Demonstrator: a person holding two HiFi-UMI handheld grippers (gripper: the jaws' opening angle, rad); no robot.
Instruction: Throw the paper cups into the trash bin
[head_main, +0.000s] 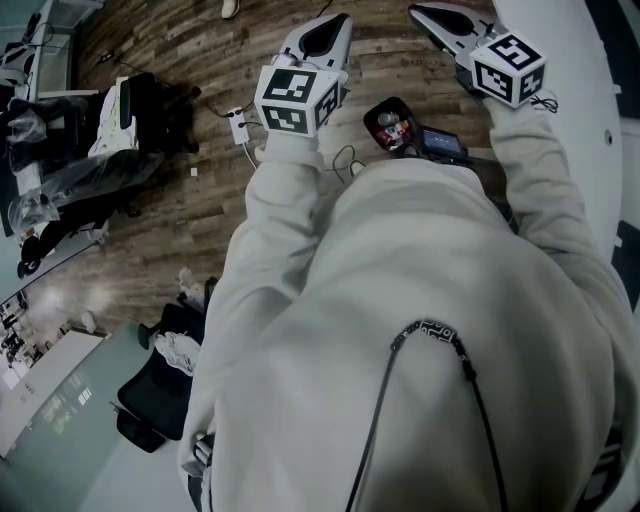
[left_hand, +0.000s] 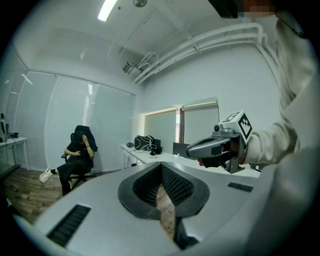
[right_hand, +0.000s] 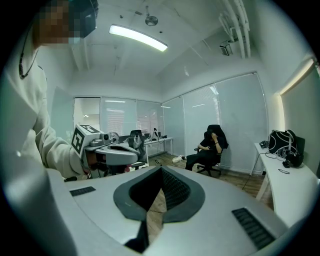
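Note:
No paper cup and no trash bin shows in any view. In the head view I look down on a white hooded top, with both grippers held out ahead over a wooden floor. My left gripper (head_main: 335, 22) (left_hand: 162, 187) is shut, nothing between its pads. My right gripper (head_main: 425, 12) (right_hand: 159, 192) is shut and empty too. Each gripper view catches the other one: the right gripper (left_hand: 220, 145) hangs to the right in the left gripper view, and the left gripper (right_hand: 112, 152) sits to the left in the right gripper view.
A person sits on a black chair (left_hand: 77, 160) (right_hand: 210, 150) by the window blinds. White desks (left_hand: 150, 155) (right_hand: 290, 180) carry bags. On the floor lie a power strip (head_main: 240, 125) and a red-and-black device (head_main: 395, 125). Another black chair (head_main: 150, 400) stands behind me, and a white table edge (head_main: 600, 100) is at my right.

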